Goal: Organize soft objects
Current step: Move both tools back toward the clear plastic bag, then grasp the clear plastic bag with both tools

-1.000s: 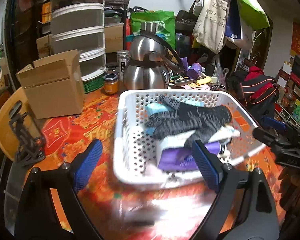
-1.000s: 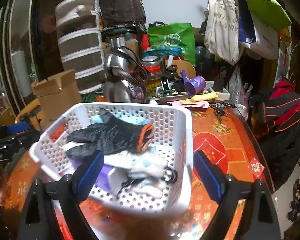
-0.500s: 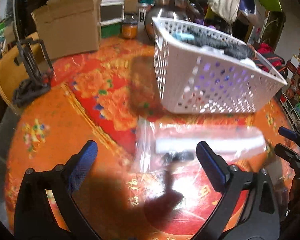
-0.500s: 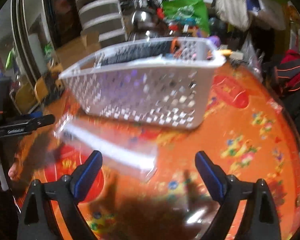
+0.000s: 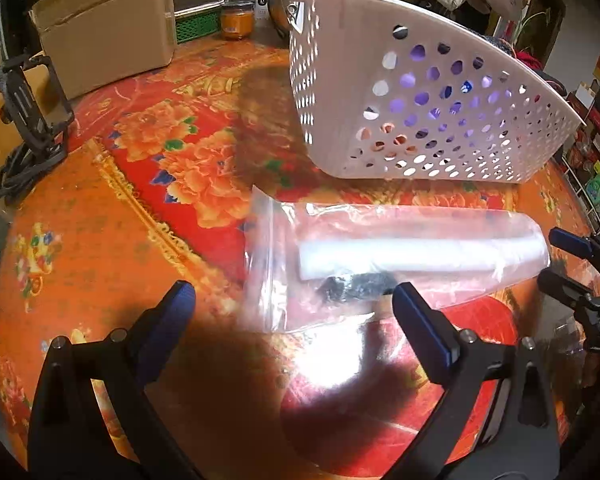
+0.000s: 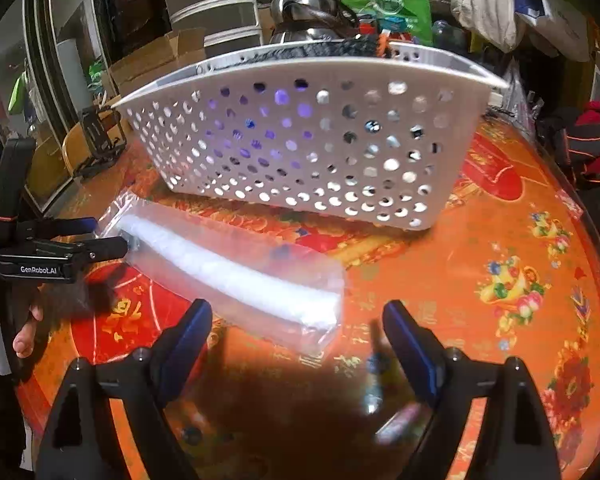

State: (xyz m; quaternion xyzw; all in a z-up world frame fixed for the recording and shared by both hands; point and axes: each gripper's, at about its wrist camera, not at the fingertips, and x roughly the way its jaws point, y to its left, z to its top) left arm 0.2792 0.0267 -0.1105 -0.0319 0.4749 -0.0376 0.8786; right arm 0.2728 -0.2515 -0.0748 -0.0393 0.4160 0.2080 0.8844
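Observation:
A clear zip bag lies flat on the orange flowered tablecloth in front of a white perforated basket. Inside the bag are a white roll and a small black item. Soft items fill the basket; dark knit fabric shows above its rim. My left gripper stands open low over the bag's zip end, which lies between its blue pads untouched. My right gripper has its jaws closing, still wide, with the bag's other end between them and no pad pressing on it.
A cardboard box and an orange jar stand at the back left. A steel kettle, grey drawers and a green bag stand behind the basket. A black stand sits at the table's left edge.
Both grippers have dropped from above the basket to just over the table in front of it. The clear bag has come between their fingers. The basket is now seen from the side.

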